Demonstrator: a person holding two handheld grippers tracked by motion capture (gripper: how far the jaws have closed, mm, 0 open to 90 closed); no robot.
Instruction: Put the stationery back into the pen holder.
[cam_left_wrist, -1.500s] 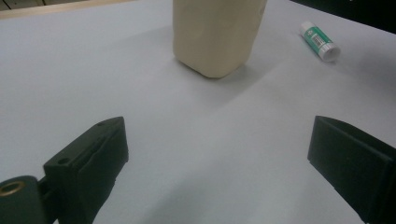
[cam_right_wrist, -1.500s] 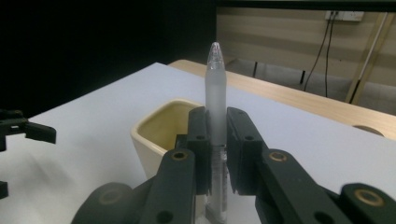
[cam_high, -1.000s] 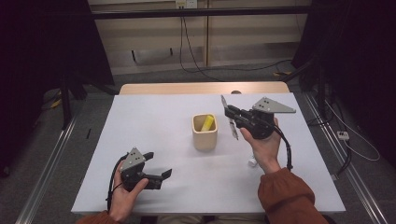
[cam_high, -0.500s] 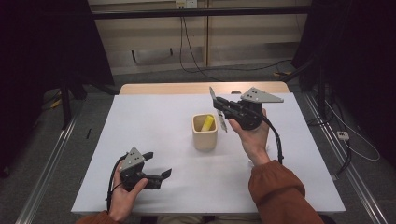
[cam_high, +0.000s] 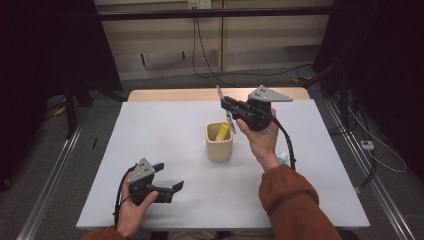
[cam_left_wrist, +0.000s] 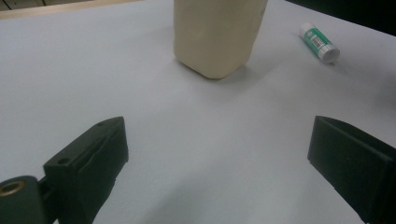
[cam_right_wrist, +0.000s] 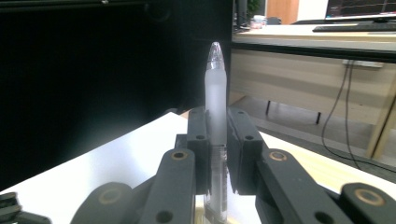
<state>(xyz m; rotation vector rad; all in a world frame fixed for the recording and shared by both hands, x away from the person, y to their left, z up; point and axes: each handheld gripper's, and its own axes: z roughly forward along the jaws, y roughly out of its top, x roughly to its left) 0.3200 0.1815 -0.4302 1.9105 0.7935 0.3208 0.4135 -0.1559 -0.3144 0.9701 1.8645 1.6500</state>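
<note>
- The right hand-held gripper (cam_high: 223, 106) is squeezing a pen (cam_right_wrist: 216, 100) above the cup (cam_high: 219, 141).
- The left hand-held gripper (cam_high: 169, 177) is resting wide apart on the counter (cam_high: 165, 130).
- The pen could be missing the cup if tilted.

From my remote seat, the cup (cam_high: 219, 142) stood near the middle of the table (cam_high: 165, 130), with a marker (cam_high: 222, 131) inside it. My right gripper (cam_high: 223, 104) hung just above and behind the cup, clamping a pen (cam_right_wrist: 215, 98). A glue stick (cam_left_wrist: 318, 42) lay right of the cup; my left gripper (cam_high: 170, 178) sat before it, leftward.
</note>
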